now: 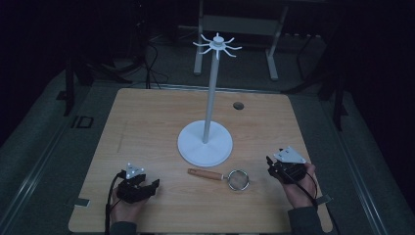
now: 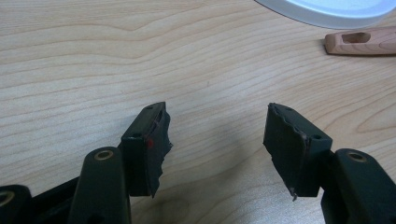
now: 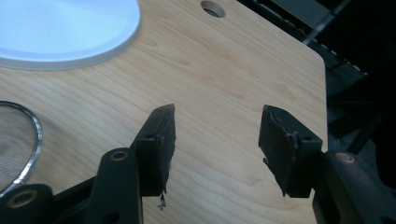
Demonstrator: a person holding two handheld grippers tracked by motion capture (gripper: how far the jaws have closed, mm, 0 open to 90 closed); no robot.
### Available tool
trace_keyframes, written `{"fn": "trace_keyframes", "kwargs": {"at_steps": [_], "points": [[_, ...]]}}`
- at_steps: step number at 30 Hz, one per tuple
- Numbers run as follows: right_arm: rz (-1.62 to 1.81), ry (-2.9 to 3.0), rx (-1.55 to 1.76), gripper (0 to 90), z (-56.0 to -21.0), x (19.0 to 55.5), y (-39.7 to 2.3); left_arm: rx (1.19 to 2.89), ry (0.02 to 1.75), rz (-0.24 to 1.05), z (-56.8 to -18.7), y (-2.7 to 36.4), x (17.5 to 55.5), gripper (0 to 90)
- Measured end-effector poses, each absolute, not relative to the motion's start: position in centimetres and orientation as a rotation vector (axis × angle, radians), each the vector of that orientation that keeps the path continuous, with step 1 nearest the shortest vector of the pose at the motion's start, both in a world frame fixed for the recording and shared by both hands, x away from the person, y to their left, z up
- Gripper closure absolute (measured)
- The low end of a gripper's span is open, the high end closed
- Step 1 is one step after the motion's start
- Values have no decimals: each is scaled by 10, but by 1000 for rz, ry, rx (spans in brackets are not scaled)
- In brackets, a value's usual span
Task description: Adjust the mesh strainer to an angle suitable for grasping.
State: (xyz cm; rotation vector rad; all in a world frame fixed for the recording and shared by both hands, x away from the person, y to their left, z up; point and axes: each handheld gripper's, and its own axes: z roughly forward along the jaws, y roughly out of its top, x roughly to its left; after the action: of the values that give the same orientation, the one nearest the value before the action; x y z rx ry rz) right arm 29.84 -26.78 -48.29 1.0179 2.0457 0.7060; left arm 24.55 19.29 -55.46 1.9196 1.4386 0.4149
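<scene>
1. The left gripper has its jaws spread with nothing between them, only bare counter grain under them in the left gripper view.
2. The right gripper likewise has its jaws wide apart and empty, held low over the counter near its right edge.
3. Between the two grippers lies a small strainer: its mesh ring points to about 3 o'clock and its wooden handle to about 9 o'clock, so the long axis runs left to right.
4. From the right jaws the ring sits at roughly 9 o'clock, near; from the left jaws the handle end lies at about 2 o'clock.
5. The right gripper looks nearer the ring, the left nearer the handle.
6. Behind the strainer, at 12 o'clock, stands a white hook stand on its round base.
</scene>
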Motion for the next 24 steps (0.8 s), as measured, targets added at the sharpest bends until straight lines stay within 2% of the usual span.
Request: {"fn": "trace_keyframes", "kwargs": {"at_steps": [15, 24], "points": [[838, 2256, 879, 470, -461, 314, -238, 1907, 1439, 426, -554, 193, 245, 405], [843, 2400, 772, 527, -458, 323, -212, 1896, 1442, 432, -553, 193, 245, 406]]}}
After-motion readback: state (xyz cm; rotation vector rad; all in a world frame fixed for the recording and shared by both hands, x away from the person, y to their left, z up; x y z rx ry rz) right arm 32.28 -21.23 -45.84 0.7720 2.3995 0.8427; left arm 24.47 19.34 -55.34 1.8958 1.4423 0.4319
